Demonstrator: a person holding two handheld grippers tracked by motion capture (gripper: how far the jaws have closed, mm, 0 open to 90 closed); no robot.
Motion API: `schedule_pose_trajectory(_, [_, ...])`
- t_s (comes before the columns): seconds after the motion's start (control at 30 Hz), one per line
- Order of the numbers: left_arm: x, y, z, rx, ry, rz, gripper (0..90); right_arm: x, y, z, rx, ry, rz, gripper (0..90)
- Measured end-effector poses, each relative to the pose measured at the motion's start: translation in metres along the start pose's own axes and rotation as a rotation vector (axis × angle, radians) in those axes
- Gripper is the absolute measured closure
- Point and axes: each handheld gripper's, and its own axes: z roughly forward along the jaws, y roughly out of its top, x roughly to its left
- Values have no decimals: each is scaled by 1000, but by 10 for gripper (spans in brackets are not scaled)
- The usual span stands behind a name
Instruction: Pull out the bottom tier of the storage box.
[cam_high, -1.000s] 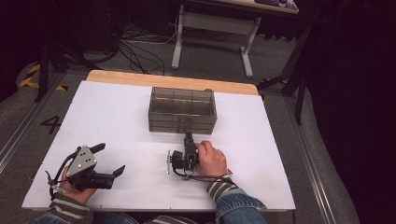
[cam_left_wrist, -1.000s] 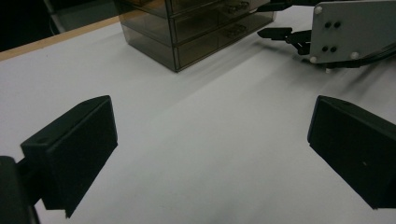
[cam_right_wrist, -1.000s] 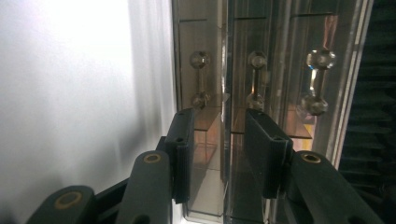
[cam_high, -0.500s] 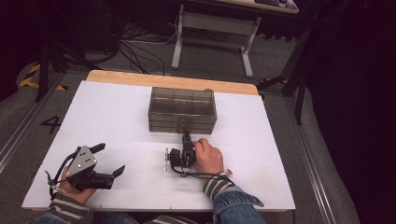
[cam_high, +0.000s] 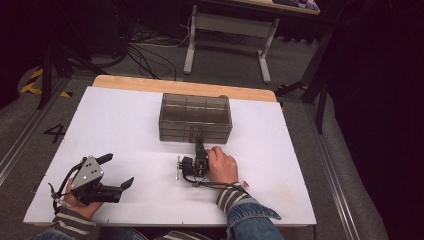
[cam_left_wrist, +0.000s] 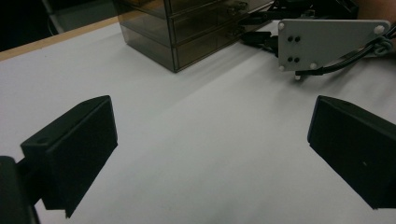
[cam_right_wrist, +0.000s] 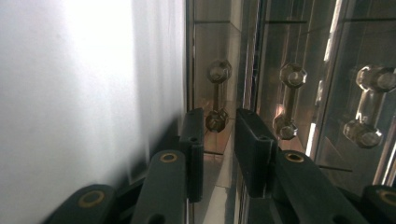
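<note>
Smoky translucent grey drawer box (cam_high: 195, 118), white table (cam_high: 125, 125), striped sleeve (cam_high: 231, 197), black hand-held gripper (cam_high: 199, 148)

The high view looks forward and down over my table (cam_high: 125, 125). My left gripper view looks low across it toward the drawer box (cam_left_wrist: 187, 32); my right gripper view sits close against that box (cam_right_wrist: 299, 70).

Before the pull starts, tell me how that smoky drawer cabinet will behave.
The clear plastic drawer cabinet looks light and apparently empty, so it may slide on the smooth white table rather than release a drawer. The right gripper has closed around a small, glossy handle, which may slip.
</note>
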Motion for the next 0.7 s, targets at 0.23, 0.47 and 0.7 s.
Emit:
schedule_pose_trajectory(0.23, [0, 0, 0, 0, -3, -5, 22, 0, 0, 3, 4, 5, -13, 780])
schedule_pose_trajectory(0.47, [0, 0, 0, -1, 0, 2, 22, 2, 0, 3, 3, -8, -15, 789])
schedule_pose_trajectory(0.7, [0, 0, 1, 2, -2, 1, 22, 1, 0, 3, 3, -8, -16, 789])
